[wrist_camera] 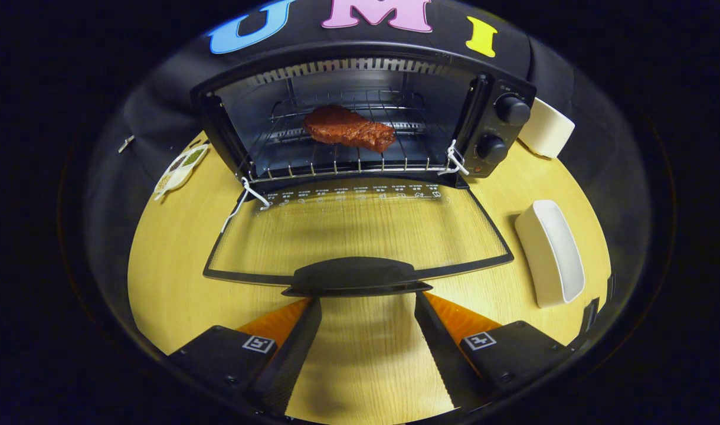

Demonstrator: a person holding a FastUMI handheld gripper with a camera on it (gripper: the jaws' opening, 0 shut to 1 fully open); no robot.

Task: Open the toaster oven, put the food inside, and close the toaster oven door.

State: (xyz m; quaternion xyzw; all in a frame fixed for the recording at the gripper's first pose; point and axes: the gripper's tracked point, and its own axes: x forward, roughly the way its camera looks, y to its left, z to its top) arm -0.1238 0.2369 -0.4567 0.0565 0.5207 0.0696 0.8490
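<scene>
A black toaster oven (490, 127) stands at the far side of the wooden table (171, 283). Its glass door (360, 227) lies folded down flat toward me, with the dark handle (355, 275) at its near edge. Inside, a reddish-brown piece of meat (348, 128) rests on the wire rack (336, 165). My gripper (367, 302) is open, its fingertips just under and behind the door handle, one to each side of the handle's middle. Nothing is held between the fingers.
A long white dish (552, 254) lies right of the door. A white cup (547, 130) stands beside the oven's knobs at the right. A small plate with greenish food (180, 168) sits at the left of the oven.
</scene>
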